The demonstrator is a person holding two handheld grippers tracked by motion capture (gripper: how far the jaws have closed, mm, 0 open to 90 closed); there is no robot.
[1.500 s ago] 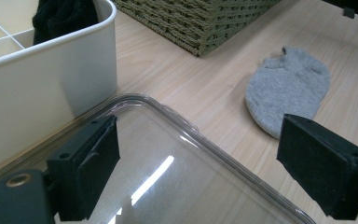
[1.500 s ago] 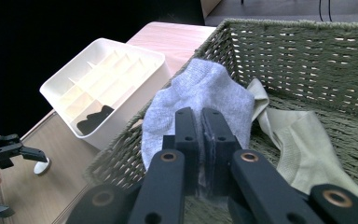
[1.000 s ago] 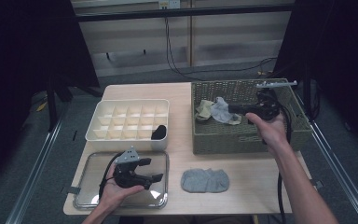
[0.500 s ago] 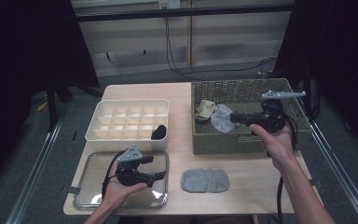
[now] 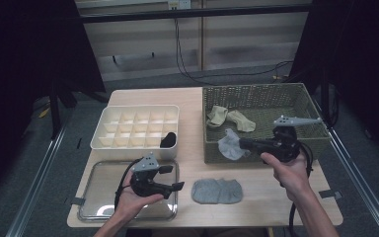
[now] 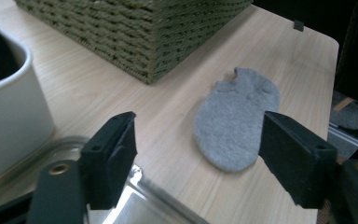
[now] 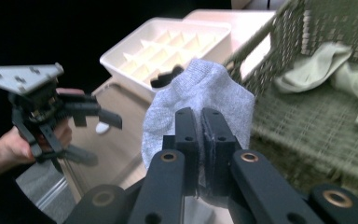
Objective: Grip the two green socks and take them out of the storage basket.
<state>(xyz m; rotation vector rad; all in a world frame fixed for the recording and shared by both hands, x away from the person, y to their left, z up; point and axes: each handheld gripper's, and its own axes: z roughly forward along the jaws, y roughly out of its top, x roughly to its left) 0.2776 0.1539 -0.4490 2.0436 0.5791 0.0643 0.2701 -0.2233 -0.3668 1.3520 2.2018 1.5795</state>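
Here, right gripper (image 5: 244,144) fingers pinching pale sock (image 5: 230,146) at basket (image 5: 256,91) wall, left gripper (image 5: 175,178) fingers wide (over tray (image 5: 96,210)).

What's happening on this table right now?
A person is sorting socks with two handheld grippers. The right gripper is shut on a light grey sock, holding it at the wicker basket. The left gripper waits open over the metal tray, facing a darker grey sock lying flat on the table.

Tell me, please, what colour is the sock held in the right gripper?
Light grey; the sock shows best in the right gripper view, pinched in the right gripper.
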